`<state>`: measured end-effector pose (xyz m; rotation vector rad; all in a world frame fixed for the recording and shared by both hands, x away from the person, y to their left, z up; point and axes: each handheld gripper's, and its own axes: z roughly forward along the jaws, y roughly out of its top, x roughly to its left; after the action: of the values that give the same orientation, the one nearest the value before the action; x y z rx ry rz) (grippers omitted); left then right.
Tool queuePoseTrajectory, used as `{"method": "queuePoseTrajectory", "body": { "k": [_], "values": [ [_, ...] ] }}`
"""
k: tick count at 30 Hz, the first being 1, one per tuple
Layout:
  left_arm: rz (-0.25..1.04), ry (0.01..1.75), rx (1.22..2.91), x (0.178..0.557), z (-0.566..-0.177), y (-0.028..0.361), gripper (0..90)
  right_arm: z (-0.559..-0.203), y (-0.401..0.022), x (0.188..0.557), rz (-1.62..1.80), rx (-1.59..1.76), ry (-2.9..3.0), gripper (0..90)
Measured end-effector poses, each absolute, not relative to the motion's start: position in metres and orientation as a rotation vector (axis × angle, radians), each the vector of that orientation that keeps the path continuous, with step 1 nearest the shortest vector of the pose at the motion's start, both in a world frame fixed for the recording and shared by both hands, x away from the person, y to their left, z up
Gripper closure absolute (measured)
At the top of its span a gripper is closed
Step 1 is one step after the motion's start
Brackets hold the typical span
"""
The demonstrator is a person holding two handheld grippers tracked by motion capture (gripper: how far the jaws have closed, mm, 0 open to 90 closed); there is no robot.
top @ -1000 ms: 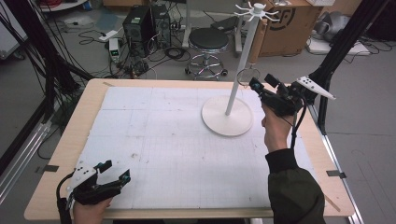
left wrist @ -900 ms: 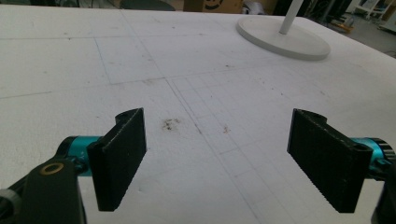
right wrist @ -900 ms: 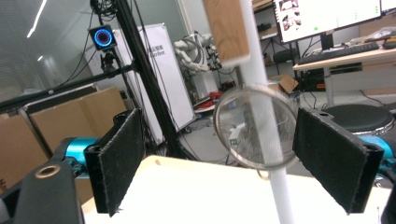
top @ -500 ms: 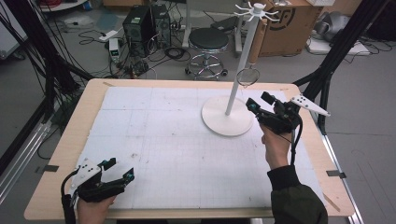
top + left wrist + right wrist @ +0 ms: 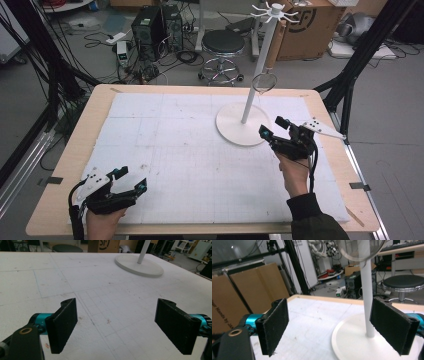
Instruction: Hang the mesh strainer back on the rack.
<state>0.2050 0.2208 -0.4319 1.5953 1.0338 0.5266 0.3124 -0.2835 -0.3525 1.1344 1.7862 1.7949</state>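
Note:
A white stand has a round base [image 5: 235,131], a thin pole [image 5: 257,70] and a crown of hooks [image 5: 274,11]. A clear round glass piece [image 5: 264,83] hangs partway up the pole. My right gripper [image 5: 271,127] is open and empty, just right of the base and low over the table. In the right gripper view its jaws [image 5: 339,325] frame the pole [image 5: 368,297], with the glass piece [image 5: 360,248] above. My left gripper [image 5: 132,178] rests open and empty near the front left edge. The left gripper view [image 5: 116,325] shows the base [image 5: 138,263] far ahead.
A white gridded mat [image 5: 190,150] covers the wooden table [image 5: 80,150]. Behind the table stand a black stool [image 5: 223,45], a computer tower [image 5: 147,25] with cables, and cardboard boxes [image 5: 310,27]. Black frame struts [image 5: 360,60] rise at the right.
My right gripper has drawn back from the pole, moving down and toward the person. The clear glass piece stays hanging on the stand. The left gripper has barely shifted.

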Motion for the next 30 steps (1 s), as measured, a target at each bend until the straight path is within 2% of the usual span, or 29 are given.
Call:
{"method": "queuePoseTrajectory", "body": {
  "k": [15,30],
  "values": [
    [0.508,1.011,1.612,0.215,-0.432,0.211,18.5,-0.393,-0.285,0.297,1.712,1.184,1.89,13.2],
    [0.481,0.98,1.626,0.226,-0.432,0.198,18.4,-0.403,-0.289,0.283,1.664,1.199,1.924,12.1]
  ]
}}
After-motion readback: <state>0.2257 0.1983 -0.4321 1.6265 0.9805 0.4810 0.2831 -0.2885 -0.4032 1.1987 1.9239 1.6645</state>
